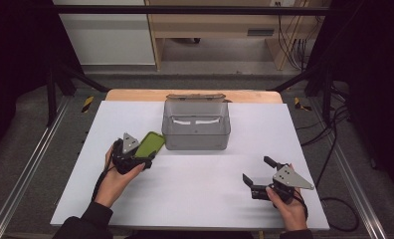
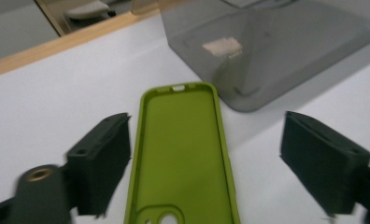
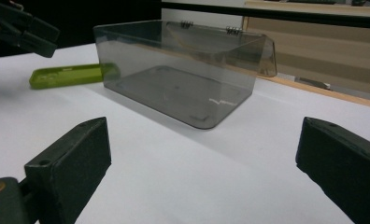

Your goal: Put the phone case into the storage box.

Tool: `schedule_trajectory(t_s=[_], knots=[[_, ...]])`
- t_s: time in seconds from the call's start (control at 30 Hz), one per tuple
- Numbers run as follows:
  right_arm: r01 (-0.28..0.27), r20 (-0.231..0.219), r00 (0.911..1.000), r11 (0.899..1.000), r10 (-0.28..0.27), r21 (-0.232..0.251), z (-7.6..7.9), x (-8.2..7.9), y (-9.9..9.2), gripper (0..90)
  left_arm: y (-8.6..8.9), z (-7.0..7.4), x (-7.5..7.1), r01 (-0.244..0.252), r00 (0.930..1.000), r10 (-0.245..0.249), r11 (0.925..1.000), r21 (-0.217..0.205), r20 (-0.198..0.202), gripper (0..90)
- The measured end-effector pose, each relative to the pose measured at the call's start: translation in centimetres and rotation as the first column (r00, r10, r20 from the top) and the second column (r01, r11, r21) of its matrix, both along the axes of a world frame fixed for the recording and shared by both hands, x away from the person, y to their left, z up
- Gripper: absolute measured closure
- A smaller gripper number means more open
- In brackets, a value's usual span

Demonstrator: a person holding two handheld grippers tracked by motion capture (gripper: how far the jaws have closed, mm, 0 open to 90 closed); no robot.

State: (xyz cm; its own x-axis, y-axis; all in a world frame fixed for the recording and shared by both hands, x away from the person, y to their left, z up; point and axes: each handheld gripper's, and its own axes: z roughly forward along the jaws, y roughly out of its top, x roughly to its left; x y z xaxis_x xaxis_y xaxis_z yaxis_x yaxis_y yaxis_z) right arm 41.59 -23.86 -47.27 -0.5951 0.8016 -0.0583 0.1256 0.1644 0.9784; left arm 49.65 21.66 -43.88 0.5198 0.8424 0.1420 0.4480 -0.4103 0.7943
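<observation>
The green phone case [image 2: 181, 154] lay open-side up on the table between my left gripper's [image 2: 206, 158] parted jaws, neither pad touching it, just beside the smoky plastic box [image 2: 272, 51].

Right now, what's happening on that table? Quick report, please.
Left gripper open, jaws either side of green phone case, not pressing. Right gripper open, holding nothing. Case flat on white table, beside smoky plastic box. Nothing in the way.
</observation>
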Motion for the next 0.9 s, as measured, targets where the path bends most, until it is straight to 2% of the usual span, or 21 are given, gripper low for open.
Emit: schedule_trajectory(t_s=[0.03, 0.1, 0.13, 0.33, 0.37, 0.4, 0.43, 0.47, 0.57, 0.77, 0.8, 0.9], knots=[[-0.004, 0.000, 1.0000, 1.000, 0.004, -0.003, 0.0, -0.1, 0.0, 3.5, 0.0, 0.2, 0.0, -0.008, 0.9993, 0.008, 0.9999, 0.011, -0.037, 34.1], [-0.007, 0.008, 0.9999, 1.000, 0.007, 0.006, 0.2, -0.1, 0.1, 3.7, -0.1, 0.2, 0.1, -0.008, 0.9987, 0.009, 0.9999, 0.011, -0.049, 44.3], [-0.007, 0.016, 0.9998, 1.000, 0.007, 0.008, 0.3, 0.0, 0.1, 3.7, -0.2, 0.2, 0.1, -0.005, 0.9975, 0.007, 0.9997, 0.025, -0.070, 48.7], [-0.005, 0.002, 1.0000, 1.000, 0.005, 0.003, 0.1, 0.4, -0.1, 3.8, 0.0, 0.2, 0.3, 0.007, 0.9950, -0.003, 0.9991, 0.042, -0.099, 74.7], [-0.005, 0.002, 1.0000, 1.000, 0.005, 0.003, 0.1, 0.4, -0.1, 3.8, 0.0, 0.2, 0.3, 0.013, 0.9944, -0.008, 0.9991, 0.041, -0.106, 74.7], [-0.008, 0.002, 1.0000, 1.000, 0.008, -0.003, 0.0, 0.3, -0.1, 3.8, 0.1, 0.2, 0.3, 0.014, 0.9935, -0.008, 0.9988, 0.048, -0.114, 82.6], [-0.008, 0.002, 1.0000, 1.000, 0.008, -0.003, 0.0, 0.3, -0.1, 3.8, 0.1, 0.2, 0.3, 0.014, 0.9935, -0.008, 0.9988, 0.048, -0.114, 85.6], [-0.010, 0.006, 0.9999, 1.000, 0.010, -0.006, 0.1, 0.1, -0.1, 3.9, 0.3, 0.1, 0.3, 0.004, 0.9928, 0.004, 0.9979, 0.064, -0.119, 88.3], [-0.006, 0.013, 0.9999, 1.000, 0.006, -0.005, 0.2, 0.1, -0.1, 4.0, 0.5, -0.2, 0.2, -0.013, 0.9916, 0.020, 0.9985, 0.054, -0.128, 90.0], [0.002, 0.007, 1.0000, 1.000, -0.002, 0.002, 0.2, 0.2, -0.3, 4.0, 0.7, -1.4, 0.0, -0.030, 0.9839, 0.034, 0.9993, 0.023, -0.176, 90.0], [0.001, 0.004, 1.0000, 1.000, -0.001, -0.006, 0.1, 0.3, -0.2, 4.1, 0.7, -1.8, -0.1, -0.030, 0.9819, 0.034, 0.9992, 0.027, -0.186, 90.0], [0.000, 0.009, 1.0000, 1.000, 0.000, -0.005, 0.2, 0.2, -0.1, 4.1, 0.6, -1.9, -0.1, -0.025, 0.9818, 0.030, 0.9992, 0.030, -0.187, 90.0]])
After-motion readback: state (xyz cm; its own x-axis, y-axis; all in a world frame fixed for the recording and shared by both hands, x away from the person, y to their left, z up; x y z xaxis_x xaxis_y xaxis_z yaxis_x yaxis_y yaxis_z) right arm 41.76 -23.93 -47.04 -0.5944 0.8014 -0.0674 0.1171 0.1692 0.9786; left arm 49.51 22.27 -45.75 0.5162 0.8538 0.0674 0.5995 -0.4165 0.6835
